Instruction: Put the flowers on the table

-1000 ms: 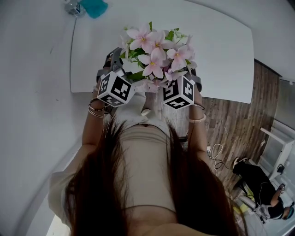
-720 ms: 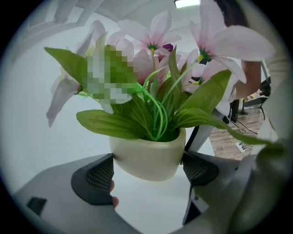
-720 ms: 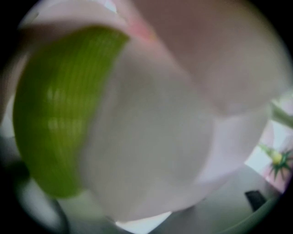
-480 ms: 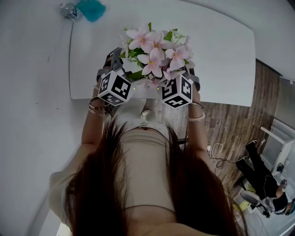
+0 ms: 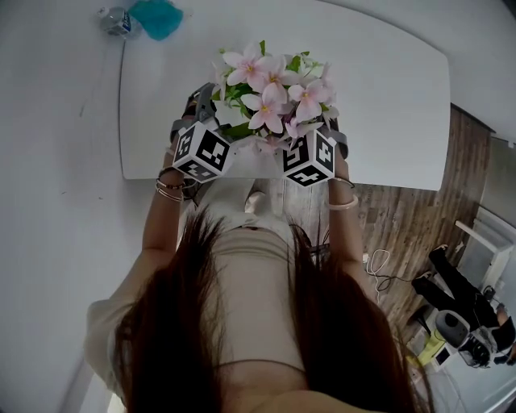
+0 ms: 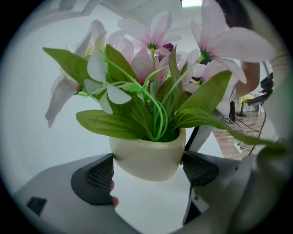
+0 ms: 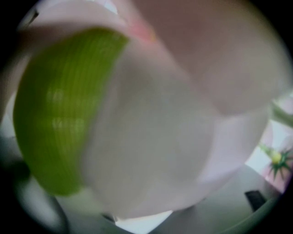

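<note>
The flowers (image 5: 270,90) are pink blossoms with green leaves in a small cream pot (image 6: 149,157). In the head view they are held over the near edge of the white table (image 5: 387,89). My left gripper (image 6: 146,172) is shut on the pot, one mesh pad (image 6: 94,177) against each side. The pot's base hangs a little above the tabletop. My right gripper (image 5: 321,137) is close on the other side of the pot. Its own view is filled by a blurred petal (image 7: 183,114) and a green leaf (image 7: 55,109), so its jaws are hidden.
A teal object (image 5: 157,14) and a clear plastic bottle (image 5: 117,21) lie at the table's far left corner. To the right is wooden floor with cables (image 5: 379,266). A person (image 5: 468,310) is on the floor at the lower right.
Both grippers and the flower pot have edged slightly farther over the table's near edge. The person at the lower right has shifted position.
</note>
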`<state>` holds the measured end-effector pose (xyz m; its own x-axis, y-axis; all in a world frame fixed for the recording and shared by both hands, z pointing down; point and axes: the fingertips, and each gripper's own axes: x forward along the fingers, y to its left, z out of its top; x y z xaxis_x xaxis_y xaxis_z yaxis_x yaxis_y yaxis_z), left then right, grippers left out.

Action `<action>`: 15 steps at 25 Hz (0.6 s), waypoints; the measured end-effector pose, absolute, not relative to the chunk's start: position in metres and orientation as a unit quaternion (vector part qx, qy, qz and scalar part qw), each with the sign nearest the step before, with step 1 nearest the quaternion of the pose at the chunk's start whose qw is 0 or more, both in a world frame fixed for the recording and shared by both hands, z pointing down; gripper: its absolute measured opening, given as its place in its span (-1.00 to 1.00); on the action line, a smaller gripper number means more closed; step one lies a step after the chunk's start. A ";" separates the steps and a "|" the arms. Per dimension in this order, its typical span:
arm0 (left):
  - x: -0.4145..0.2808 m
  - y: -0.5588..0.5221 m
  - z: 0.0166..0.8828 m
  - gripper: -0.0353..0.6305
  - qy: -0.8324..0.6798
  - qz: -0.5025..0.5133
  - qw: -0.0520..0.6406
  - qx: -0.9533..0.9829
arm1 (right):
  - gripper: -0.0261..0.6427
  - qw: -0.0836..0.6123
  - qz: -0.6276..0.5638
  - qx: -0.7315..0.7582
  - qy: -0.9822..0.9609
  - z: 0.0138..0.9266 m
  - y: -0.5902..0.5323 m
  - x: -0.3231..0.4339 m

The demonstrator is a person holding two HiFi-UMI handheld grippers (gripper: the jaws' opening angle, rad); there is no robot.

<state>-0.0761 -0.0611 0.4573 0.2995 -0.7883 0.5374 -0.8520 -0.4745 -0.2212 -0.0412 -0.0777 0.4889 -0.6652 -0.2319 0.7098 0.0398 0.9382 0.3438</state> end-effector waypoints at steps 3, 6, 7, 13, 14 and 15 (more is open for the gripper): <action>-0.076 -0.060 0.459 0.52 -0.510 0.303 0.057 0.803 | 0.36 0.406 -0.164 0.050 -0.898 0.491 -0.077 -0.041; -0.075 -0.060 0.460 0.52 -0.512 0.306 0.065 0.800 | 0.36 0.408 -0.162 0.043 -0.898 0.492 -0.076 -0.041; -0.076 -0.060 0.461 0.52 -0.513 0.307 0.065 0.799 | 0.36 0.408 -0.162 0.043 -0.897 0.493 -0.076 -0.041; -0.077 -0.058 0.455 0.52 -0.514 0.310 0.061 0.797 | 0.36 0.404 -0.163 0.044 -0.899 0.487 -0.075 -0.043; -0.077 -0.058 0.454 0.52 -0.514 0.310 0.061 0.797 | 0.36 0.403 -0.163 0.043 -0.899 0.486 -0.074 -0.043; -0.077 -0.058 0.452 0.52 -0.514 0.311 0.061 0.797 | 0.36 0.403 -0.163 0.043 -0.900 0.484 -0.074 -0.043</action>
